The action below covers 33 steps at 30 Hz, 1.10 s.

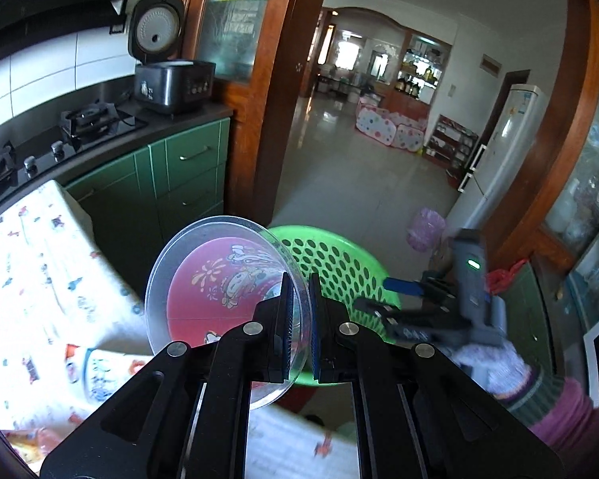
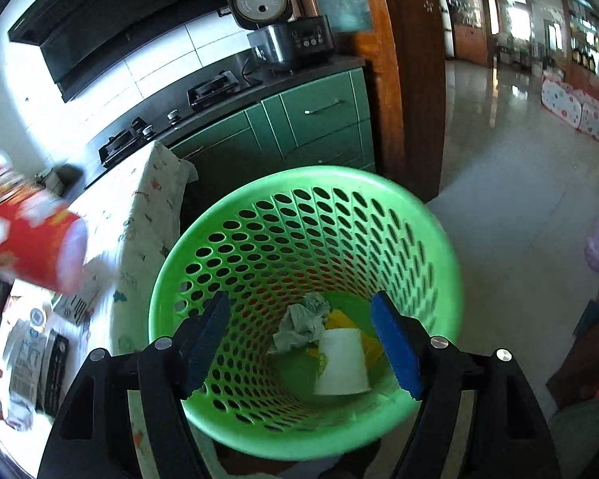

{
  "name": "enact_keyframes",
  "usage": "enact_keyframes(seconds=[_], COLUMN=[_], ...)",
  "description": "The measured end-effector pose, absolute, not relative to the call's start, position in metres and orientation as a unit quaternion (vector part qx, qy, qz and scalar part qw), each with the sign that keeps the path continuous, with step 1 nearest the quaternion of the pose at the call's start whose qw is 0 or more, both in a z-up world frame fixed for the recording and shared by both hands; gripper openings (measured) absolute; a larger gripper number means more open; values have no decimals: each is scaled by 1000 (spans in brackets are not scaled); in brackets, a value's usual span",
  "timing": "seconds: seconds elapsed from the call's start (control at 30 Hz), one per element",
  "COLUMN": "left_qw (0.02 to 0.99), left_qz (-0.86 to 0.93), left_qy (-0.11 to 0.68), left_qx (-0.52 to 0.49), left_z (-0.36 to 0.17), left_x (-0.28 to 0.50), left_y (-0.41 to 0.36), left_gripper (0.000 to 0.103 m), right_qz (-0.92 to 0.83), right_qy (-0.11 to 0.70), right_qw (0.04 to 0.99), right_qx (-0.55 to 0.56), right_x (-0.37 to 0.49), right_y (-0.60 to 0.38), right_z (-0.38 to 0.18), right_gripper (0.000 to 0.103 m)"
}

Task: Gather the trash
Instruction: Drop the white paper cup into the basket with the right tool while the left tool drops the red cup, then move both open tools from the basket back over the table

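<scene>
The left hand-held gripper (image 1: 299, 311) was clamped on the thin rim of a red noodle cup (image 1: 223, 291) with a clear flared mouth, its blue pads pressing the plastic from both sides, and it held the cup tilted beside the green basket (image 1: 339, 263), over the edge of the cloth-covered tabletop (image 1: 32, 263). In the right wrist view the same cup (image 2: 28, 239) showed as a red blur to the left of the basket (image 2: 303, 199). The right hand-held gripper (image 2: 303, 343) hung directly above the basket's mouth with its jaws apart and nothing between them. At the bottom of the basket lay a white paper cup (image 2: 341, 363) on its side, a crumpled grey tissue (image 2: 299, 323) touching it, and a yellow wrapper (image 2: 343, 319) partly under the cup
</scene>
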State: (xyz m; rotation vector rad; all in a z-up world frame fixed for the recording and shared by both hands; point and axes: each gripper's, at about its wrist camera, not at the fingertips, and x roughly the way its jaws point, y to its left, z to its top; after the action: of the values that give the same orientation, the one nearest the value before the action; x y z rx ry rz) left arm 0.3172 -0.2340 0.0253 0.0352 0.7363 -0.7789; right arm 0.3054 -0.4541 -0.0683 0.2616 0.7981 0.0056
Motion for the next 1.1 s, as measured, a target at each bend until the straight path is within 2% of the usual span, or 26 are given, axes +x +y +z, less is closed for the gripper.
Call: enact_keyframes(seconds=[0.43, 0.5, 0.57, 0.63, 0.87, 1.1], left_qw=[829, 827, 826, 833, 846, 876], left_qz=[-359, -350, -349, -340, -333, -302], left_qy=[428, 438, 441, 434, 414, 375], left_qx=[28, 34, 31, 35, 47, 37], left_z=[-32, -39, -42, -41, -24, 17], left_x=[349, 350, 351, 349, 332, 288], left_y=[-300, -302, -302, -299, -282, -221], left_gripper=[9, 17, 50, 63, 63, 63], right_qz=[17, 20, 23, 24, 27, 54], right_qy=[352, 353, 355, 357, 363, 350], right_qw=[929, 928, 927, 926, 923, 926], right_qx=[115, 119, 120, 120, 127, 128], right_x=[242, 237, 231, 226, 216, 202], right_y=[-445, -445, -444, -443, -436, -409], right_z=[-53, -55, -57, -60, -65, -50], right_gripper=[76, 76, 76, 76, 76, 76])
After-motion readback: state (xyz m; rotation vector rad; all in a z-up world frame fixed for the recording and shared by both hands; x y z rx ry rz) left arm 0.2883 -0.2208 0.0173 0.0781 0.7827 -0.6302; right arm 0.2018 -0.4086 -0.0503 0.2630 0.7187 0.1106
